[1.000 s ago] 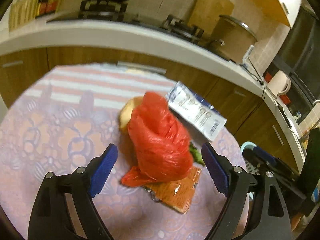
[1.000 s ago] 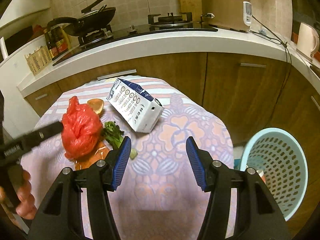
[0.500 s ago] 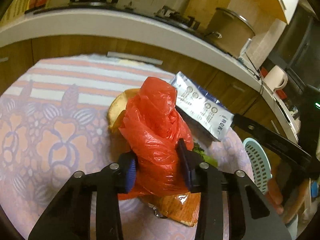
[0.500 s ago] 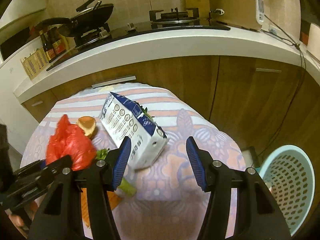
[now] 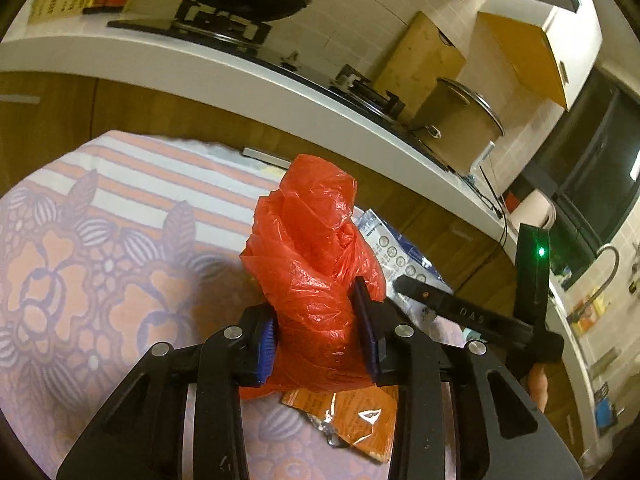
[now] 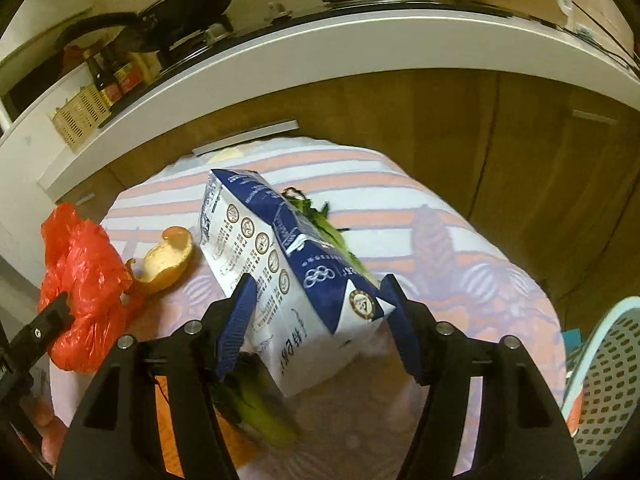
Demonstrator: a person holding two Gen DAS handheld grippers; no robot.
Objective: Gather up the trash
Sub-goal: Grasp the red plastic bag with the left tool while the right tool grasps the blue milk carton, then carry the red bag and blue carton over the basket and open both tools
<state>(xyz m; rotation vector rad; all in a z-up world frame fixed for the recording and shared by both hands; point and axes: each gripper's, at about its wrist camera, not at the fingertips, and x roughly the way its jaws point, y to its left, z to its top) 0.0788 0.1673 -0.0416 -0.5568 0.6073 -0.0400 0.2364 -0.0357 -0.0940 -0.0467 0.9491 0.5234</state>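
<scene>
My left gripper is shut on a crumpled red plastic bag and holds it above the patterned tablecloth; the bag also shows in the right wrist view. An orange snack wrapper lies under it. My right gripper is open, its jaws on either side of a blue and white milk carton lying on the table. An orange peel lies between bag and carton. Green vegetable scraps lie under the carton's near end.
A light blue perforated waste basket stands on the floor at the right of the table. A kitchen counter with hob, wok and pot curves behind. Wooden cabinet doors are close behind the table.
My left gripper closed on the red bag and lifted it off the table. My right gripper moved forward and down until its open jaws straddle the milk carton.
</scene>
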